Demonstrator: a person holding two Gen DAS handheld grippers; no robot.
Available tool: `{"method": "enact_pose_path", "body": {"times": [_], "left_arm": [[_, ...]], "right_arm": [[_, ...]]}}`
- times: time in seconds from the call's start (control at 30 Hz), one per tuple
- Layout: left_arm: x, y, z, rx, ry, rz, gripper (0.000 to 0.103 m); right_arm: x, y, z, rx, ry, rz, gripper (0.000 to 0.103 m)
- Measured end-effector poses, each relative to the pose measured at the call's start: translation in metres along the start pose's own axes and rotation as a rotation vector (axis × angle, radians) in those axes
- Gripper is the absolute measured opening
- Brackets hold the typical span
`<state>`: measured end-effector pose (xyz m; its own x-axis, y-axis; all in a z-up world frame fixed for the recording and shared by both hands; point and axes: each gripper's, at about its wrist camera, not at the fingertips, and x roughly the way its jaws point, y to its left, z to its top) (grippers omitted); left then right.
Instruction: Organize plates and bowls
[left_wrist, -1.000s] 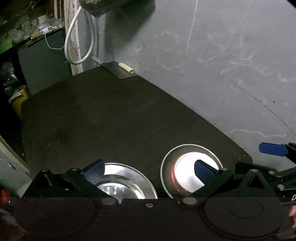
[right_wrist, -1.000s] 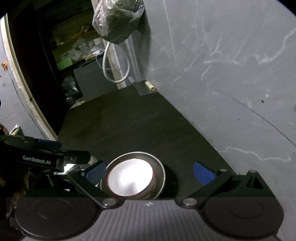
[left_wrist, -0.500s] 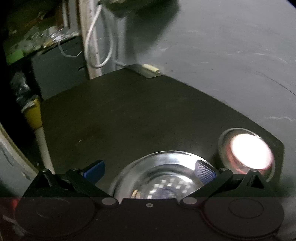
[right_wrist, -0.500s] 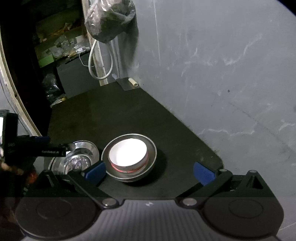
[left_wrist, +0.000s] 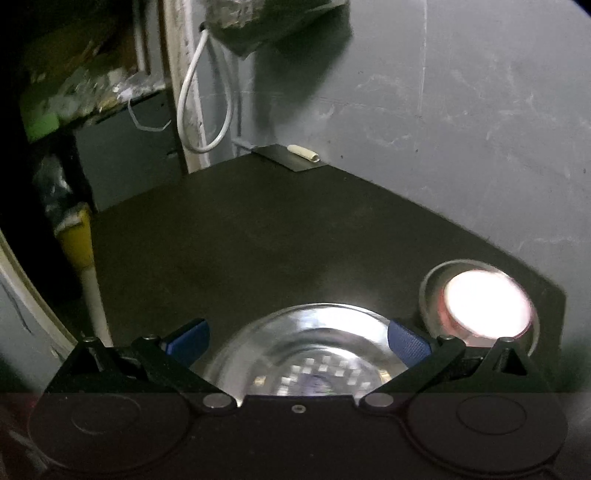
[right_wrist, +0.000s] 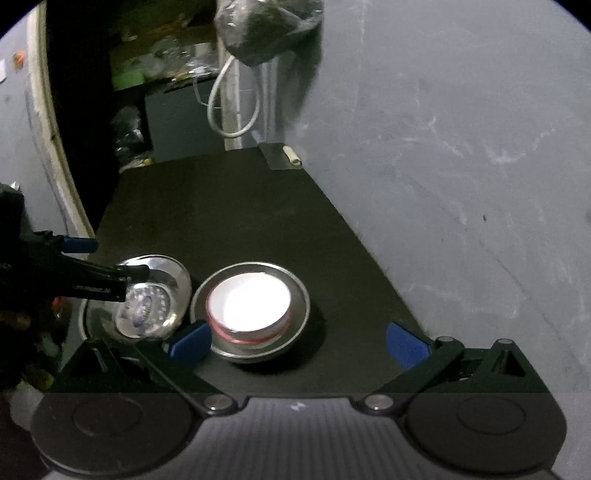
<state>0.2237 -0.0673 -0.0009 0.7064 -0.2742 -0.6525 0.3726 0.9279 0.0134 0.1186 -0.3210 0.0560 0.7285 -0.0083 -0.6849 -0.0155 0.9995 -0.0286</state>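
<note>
A shiny steel bowl (left_wrist: 306, 343) sits near the front of the black table (left_wrist: 258, 236). My left gripper (left_wrist: 297, 339) is open, with one blue pad on each side of the bowl's rim. In the right wrist view the same steel bowl (right_wrist: 151, 299) looks tilted under the left gripper (right_wrist: 107, 258); I cannot tell whether it is lifted. Just right of it a white bowl with a red band (right_wrist: 251, 302) rests inside a steel dish (right_wrist: 304, 295). My right gripper (right_wrist: 297, 341) hangs open, above and just in front of that stack. The white bowl (left_wrist: 484, 302) is glaring.
A grey wall (right_wrist: 461, 166) runs along the table's right edge. A dark bag (right_wrist: 266, 29) and a white cable loop (right_wrist: 229, 107) hang at the far end. A small white roll (right_wrist: 293, 157) lies at the far corner. Cluttered shelves and a yellow container (left_wrist: 75, 240) stand left.
My left gripper swung left, from over the white bowl to straddle the steel bowl. My right gripper drew back and up from the white bowl stack, which now looks farther away.
</note>
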Motion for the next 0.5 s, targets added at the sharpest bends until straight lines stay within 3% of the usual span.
{"method": "enact_pose_path", "body": {"times": [0.17, 0.4, 0.5], "left_arm": [[-0.007, -0.026, 0.001, -0.130, 0.028, 0.043, 0.102], [-0.022, -0.062, -0.004, -0.179, 0.060, 0.145, 0.102], [-0.030, -0.068, -0.007, -0.230, 0.119, 0.172, 0.102]], "right_arm": [[0.014, -0.027, 0.007, -0.088, -0.054, 0.043, 0.103], [0.057, -0.061, 0.024, -0.145, -0.044, 0.158, 0.103], [0.073, -0.065, 0.026, -0.154, -0.020, 0.209, 0.103]]}}
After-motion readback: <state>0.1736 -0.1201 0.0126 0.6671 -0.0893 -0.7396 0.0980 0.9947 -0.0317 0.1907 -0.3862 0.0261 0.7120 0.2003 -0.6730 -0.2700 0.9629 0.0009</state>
